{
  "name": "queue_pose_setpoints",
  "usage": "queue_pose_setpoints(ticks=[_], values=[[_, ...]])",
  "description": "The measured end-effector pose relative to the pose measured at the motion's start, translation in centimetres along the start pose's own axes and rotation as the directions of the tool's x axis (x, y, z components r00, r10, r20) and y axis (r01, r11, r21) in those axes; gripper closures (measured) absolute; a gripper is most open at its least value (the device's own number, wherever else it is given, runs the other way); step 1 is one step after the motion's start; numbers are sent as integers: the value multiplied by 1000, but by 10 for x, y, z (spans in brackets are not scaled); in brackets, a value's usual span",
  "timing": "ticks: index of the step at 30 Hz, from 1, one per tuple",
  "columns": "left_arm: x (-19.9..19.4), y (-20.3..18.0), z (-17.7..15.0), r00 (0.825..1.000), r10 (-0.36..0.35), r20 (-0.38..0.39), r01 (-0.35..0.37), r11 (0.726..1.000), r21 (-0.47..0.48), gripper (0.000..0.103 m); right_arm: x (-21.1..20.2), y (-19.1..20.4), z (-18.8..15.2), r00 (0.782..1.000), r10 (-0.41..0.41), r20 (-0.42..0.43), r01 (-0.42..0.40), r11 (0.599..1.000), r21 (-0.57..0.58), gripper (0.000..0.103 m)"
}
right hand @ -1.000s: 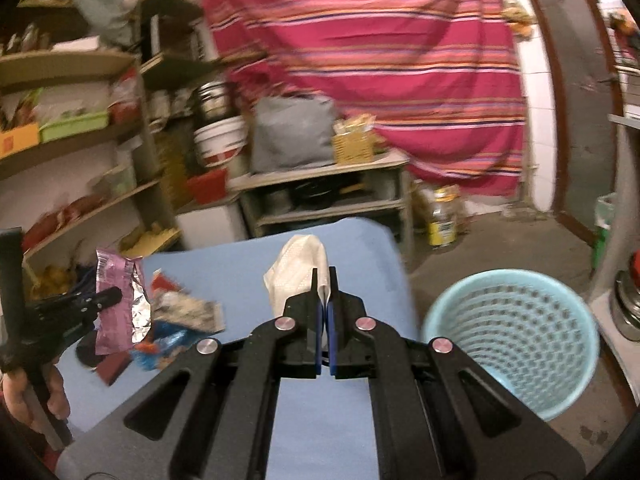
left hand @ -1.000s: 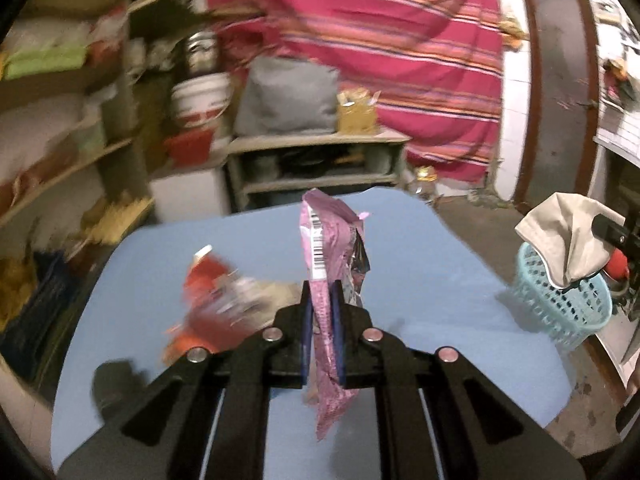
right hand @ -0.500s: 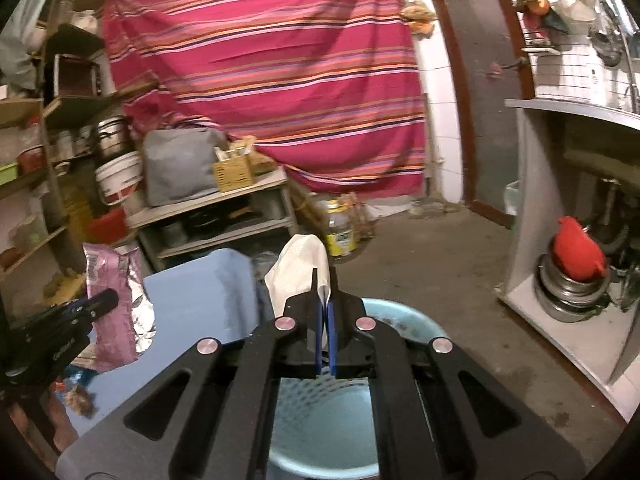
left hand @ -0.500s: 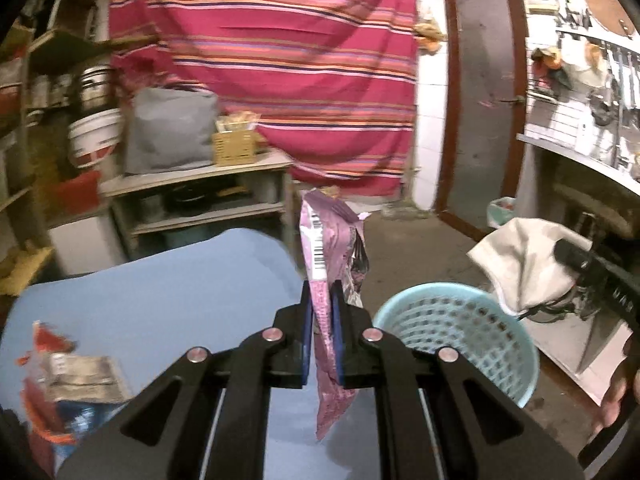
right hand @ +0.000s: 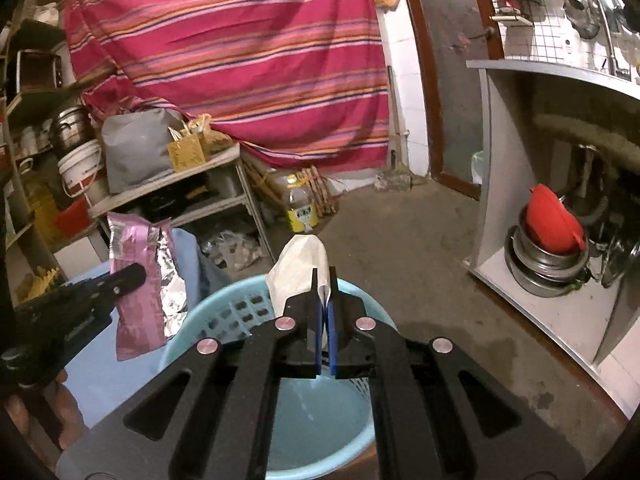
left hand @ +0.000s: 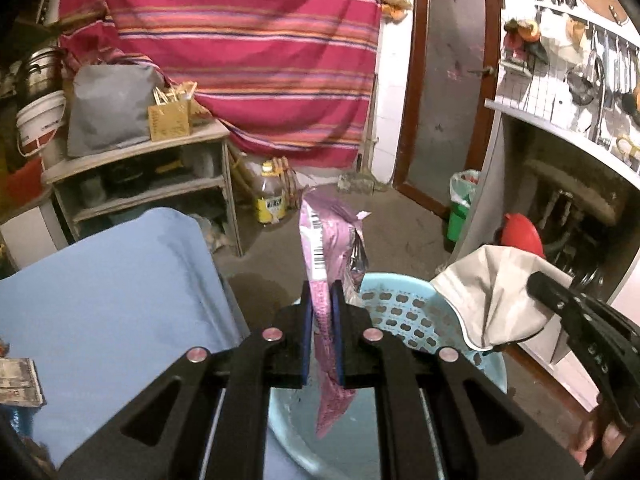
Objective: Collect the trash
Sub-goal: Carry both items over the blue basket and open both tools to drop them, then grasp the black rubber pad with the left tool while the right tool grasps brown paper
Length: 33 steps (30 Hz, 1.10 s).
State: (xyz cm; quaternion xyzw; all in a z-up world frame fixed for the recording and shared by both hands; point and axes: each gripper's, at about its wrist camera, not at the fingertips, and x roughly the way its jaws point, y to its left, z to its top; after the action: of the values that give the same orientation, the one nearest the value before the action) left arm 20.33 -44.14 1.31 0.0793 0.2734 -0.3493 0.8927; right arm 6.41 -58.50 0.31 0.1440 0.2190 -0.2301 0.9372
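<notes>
Both pairs of fingers are pinched tight on rubbish: the left gripper [left hand: 322, 300] clamps a purple foil wrapper [left hand: 326, 248] between its blue pads, the wrapper standing up above the fingers with its barcode strip showing and its lower end dangling below them. The right gripper [right hand: 324, 296] is pressed together on a crumpled whitish wrapper [right hand: 300, 268], which sticks up and leans to the left of the fingertips. Each piece hangs over the light blue perforated basket [left hand: 404, 312], which stands on the concrete floor just beside the corner of the blue-covered table [left hand: 120, 300]. From the right wrist view the basket's rim [right hand: 224, 304] and pale inside lie directly under the fingers, and the left gripper with its purple wrapper [right hand: 140, 280] comes in from the left over the basket's edge. A few more wrappers [left hand: 18, 376] lie at the near left edge of the table. Behind, a striped red cloth [left hand: 240, 40] hangs across the wall, with a wooden shelf unit [left hand: 152, 184] and a yellow-labelled bottle [left hand: 272, 200] on the floor below it.
</notes>
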Motion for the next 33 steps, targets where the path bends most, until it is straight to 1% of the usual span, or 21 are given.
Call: queue_pose_setpoints(ticks=[5,7,9,10,13,14,15,17,21,26,27,28,29,31,33], values=[[15,-10,-3,999,-18,-30,19,1000,12,92,1,-9,1,1000,-10,-9,10,1000,16,100],[21,-14,-3,997,-40,-61,41,999,21,79,3,-12,1,1000,-10,-16,10,1000,28,100],[18,-16,-4,998,-31,-54,32,999,29,48,2,-13,1,1000,-13,-20,14,999,31,100],[15,-18,-5,999,-22,-40,24,999,40,44,2,-14,1,1000,-13,-22,14,999,33,100],[12,-16,-7,998,-29,-48,31,998,50,35,5,-15,-1,999,1,-38,0,999,46,100],[9,-12,-7,999,-25,-45,27,999,43,30,6,-15,-1,999,5,-41,-3,999,49,100],[7,-10,-7,999,-20,-41,22,999,41,22,7,-15,-2,999,6,-44,-3,999,49,100],[2,-4,-7,999,6,-35,-4,999,49,16,10,-12,-2,999,9,-51,-7,999,49,100],[-6,6,-7,999,36,-27,-35,998,53,14,14,-3,-3,998,11,-63,-9,999,38,97],[-9,21,-8,998,63,-25,-62,998,21,14,18,8,-4,997,10,-77,-9,1000,17,96],[-9,23,-9,998,64,-26,-63,998,17,13,19,11,-5,997,10,-80,-9,1000,13,93],[-9,25,-9,997,68,-28,-67,998,14,13,21,13,-5,996,9,-84,-8,1000,8,84],[-9,27,-10,997,72,-29,-72,997,12,13,22,14,-5,996,9,-85,-9,1000,2,73],[-10,29,-11,997,76,-30,-76,997,8,13,22,19,-5,996,2,-85,-4,1000,-15,63],[-10,30,-11,996,79,-30,-78,997,8,13,23,22,-6,996,2,-88,-4,1000,-26,60]])
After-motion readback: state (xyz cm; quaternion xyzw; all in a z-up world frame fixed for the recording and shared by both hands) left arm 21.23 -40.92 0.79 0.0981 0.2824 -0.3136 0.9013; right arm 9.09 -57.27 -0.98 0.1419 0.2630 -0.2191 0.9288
